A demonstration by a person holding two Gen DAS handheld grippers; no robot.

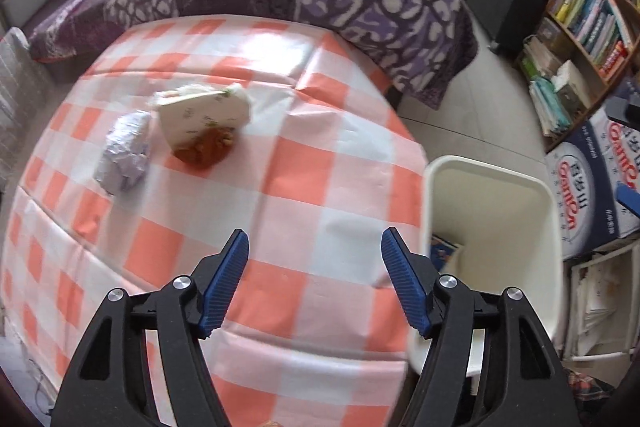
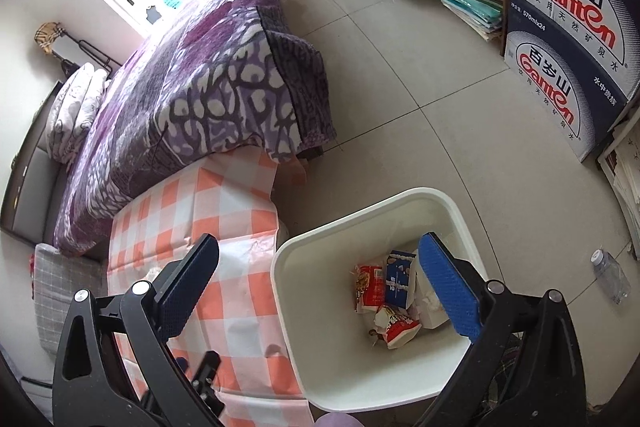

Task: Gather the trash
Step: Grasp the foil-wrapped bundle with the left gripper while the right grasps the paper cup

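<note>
My two hand-held grippers, both spread apart and holding nothing, above a checked worktop (image 1: 304,155) and a white bin (image 2: 320,347).

My left hand-held gripper (image 1: 315,247) faces a crumpled wrapper (image 1: 124,155) beside a paper carton (image 1: 204,119); my right hand-held gripper (image 2: 316,247) hangs over the bin's snack packets (image 2: 384,291).

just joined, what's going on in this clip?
A person with a handheld gripper in each hand is clearing trash off a checkered table into a white bin beside it. Both grippers are open and empty: the left gripper is over the table, the right gripper above the bin. Several snack wrappers already lie in the bin. On the table remain a crumpled silver wrapper and a white paper piece over an orange-brown lump.
</note>
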